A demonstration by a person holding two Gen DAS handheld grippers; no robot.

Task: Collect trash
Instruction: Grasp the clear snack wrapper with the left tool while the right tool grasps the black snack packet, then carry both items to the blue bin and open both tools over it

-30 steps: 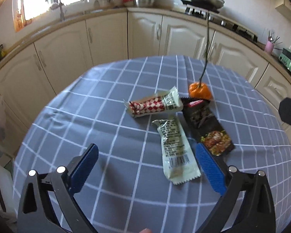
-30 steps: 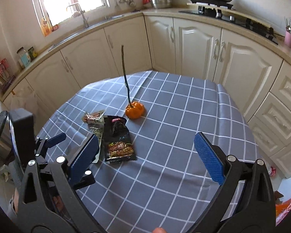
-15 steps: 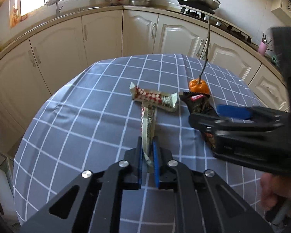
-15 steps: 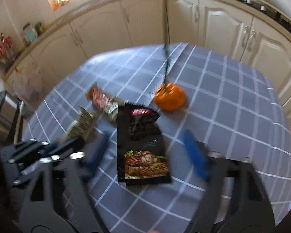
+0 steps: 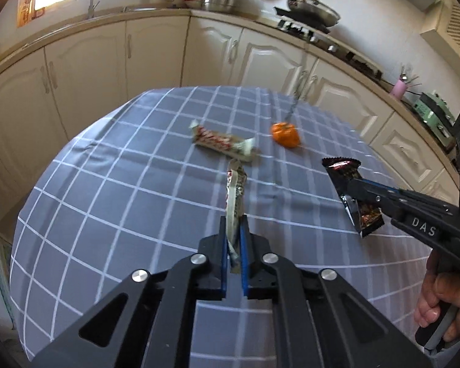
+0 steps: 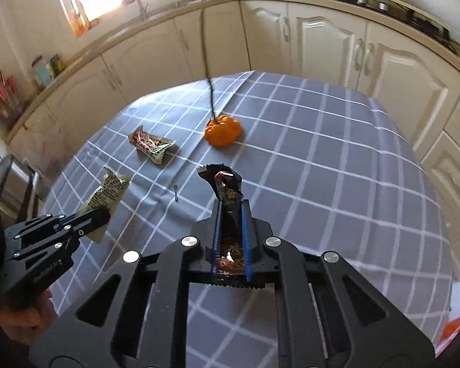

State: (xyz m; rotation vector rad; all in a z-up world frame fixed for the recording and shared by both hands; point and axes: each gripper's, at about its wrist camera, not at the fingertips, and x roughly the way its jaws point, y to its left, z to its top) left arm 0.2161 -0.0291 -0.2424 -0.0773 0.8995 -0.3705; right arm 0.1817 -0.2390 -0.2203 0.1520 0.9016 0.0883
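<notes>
The left gripper (image 5: 233, 233) has its fingers (image 5: 223, 245) clamped on the near end of a pale wrapper (image 5: 234, 196), which sticks out forward between them, lifted above the counter (image 5: 122, 190). The right wrist view shows the same gripper at the left (image 6: 89, 217), the pale wrapper (image 6: 107, 193) pinched at its tip.

The right gripper (image 6: 231, 233) has its fingers (image 6: 245, 233) closed on a black wrapper (image 6: 228, 190); the wrapper runs along the gap between them, its far end crumpled and raised off the cloth. From the left wrist view this gripper (image 5: 355, 193) reaches in from the right, with the black wrapper (image 5: 349, 190) held tilted above the counter.

One red-and-white wrapper (image 5: 224, 144) lies flat on the counter, far of both grippers and touching neither. Just right of it sits one orange pumpkin (image 5: 285, 135) with a thin stalk standing up.

Three wrappers in all: two held, one on the checked cloth.
</notes>
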